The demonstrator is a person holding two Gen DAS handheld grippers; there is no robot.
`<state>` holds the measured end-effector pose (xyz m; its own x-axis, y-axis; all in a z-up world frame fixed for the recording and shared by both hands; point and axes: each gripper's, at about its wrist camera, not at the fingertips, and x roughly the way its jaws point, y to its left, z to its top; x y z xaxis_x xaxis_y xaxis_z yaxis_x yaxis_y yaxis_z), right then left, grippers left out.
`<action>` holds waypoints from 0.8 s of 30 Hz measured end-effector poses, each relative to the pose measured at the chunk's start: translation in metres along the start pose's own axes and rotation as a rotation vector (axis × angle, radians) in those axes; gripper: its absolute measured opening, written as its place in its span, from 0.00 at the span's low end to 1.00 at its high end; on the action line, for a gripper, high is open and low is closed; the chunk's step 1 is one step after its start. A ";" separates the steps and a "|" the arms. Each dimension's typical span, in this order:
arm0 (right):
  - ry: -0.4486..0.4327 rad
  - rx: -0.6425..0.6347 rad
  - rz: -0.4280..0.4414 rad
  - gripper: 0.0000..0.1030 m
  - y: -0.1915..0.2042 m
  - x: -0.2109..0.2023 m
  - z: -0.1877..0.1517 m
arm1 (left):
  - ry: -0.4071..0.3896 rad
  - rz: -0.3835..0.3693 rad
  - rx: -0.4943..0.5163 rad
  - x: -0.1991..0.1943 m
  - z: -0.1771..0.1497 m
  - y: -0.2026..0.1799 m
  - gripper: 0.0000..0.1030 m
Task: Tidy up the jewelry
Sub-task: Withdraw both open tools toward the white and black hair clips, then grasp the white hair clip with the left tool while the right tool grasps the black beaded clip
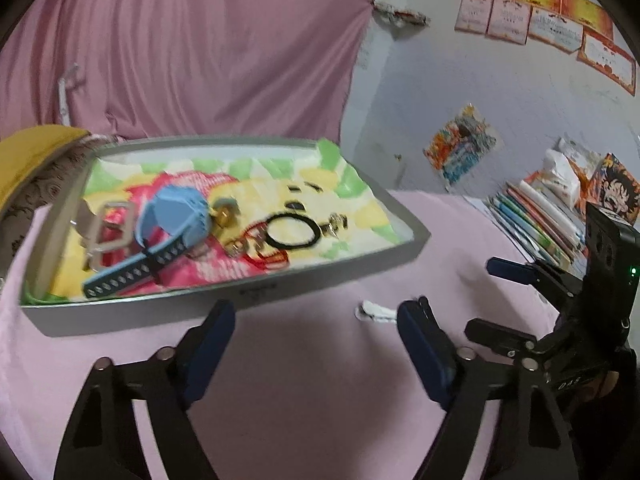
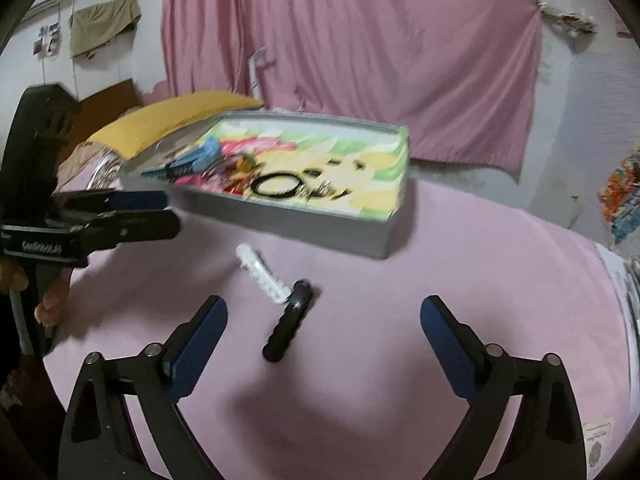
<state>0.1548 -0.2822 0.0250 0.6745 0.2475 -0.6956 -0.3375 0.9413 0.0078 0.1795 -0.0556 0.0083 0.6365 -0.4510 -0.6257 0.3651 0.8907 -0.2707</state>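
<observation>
Two hand-held grippers hover over a pink-covered bed. The left hand-held gripper (image 1: 316,324) stands open and empty, just short of the near wall of a grey tray (image 1: 256,294) holding a blue watch (image 1: 160,236), a black ring (image 1: 290,232) and other small jewelry. The right hand-held gripper (image 2: 324,320) gapes wide, holding nothing; a white clip (image 2: 262,276) and a black clip (image 2: 290,320) lie on the sheet between its fingers and ahead of them, apart from the tray.
</observation>
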 end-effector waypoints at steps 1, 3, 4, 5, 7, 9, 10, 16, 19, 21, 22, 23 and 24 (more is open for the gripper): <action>0.018 -0.002 0.015 0.84 0.001 0.003 -0.002 | 0.017 -0.011 -0.003 0.003 0.000 0.000 0.71; 0.049 0.000 0.034 0.80 0.001 0.009 -0.004 | 0.043 -0.026 -0.009 0.009 0.000 -0.001 0.68; 0.062 0.001 0.040 0.77 0.001 0.012 -0.004 | 0.056 -0.033 -0.011 0.012 0.000 -0.001 0.65; 0.077 0.001 0.045 0.73 0.002 0.014 -0.005 | 0.066 -0.040 -0.013 0.014 0.000 -0.002 0.62; 0.099 -0.003 0.055 0.66 0.003 0.019 -0.005 | 0.092 -0.051 -0.014 0.021 0.000 -0.004 0.59; 0.122 -0.008 0.061 0.61 0.004 0.022 -0.006 | 0.109 -0.059 -0.013 0.026 0.000 -0.006 0.56; 0.135 -0.013 0.063 0.58 0.005 0.024 -0.006 | 0.117 -0.064 -0.012 0.029 0.000 -0.008 0.54; 0.144 -0.056 0.029 0.45 0.004 0.026 0.000 | 0.147 -0.076 -0.007 0.042 0.004 -0.015 0.47; 0.143 -0.050 0.034 0.38 -0.002 0.028 0.004 | 0.161 -0.085 -0.008 0.049 0.006 -0.019 0.41; 0.142 -0.047 0.037 0.36 -0.006 0.028 0.005 | 0.164 -0.093 -0.017 0.052 0.008 -0.020 0.38; 0.141 -0.046 0.038 0.33 -0.006 0.029 0.006 | 0.163 -0.097 -0.021 0.054 0.009 -0.021 0.38; 0.141 -0.046 0.041 0.31 -0.007 0.030 0.006 | 0.160 -0.101 -0.026 0.055 0.010 -0.021 0.38; 0.140 -0.045 0.042 0.30 -0.008 0.030 0.005 | 0.157 -0.105 -0.030 0.056 0.011 -0.022 0.38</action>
<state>0.1811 -0.2807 0.0081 0.5618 0.2495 -0.7888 -0.3950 0.9186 0.0093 0.2147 -0.1008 -0.0131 0.4811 -0.5290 -0.6991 0.4021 0.8417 -0.3602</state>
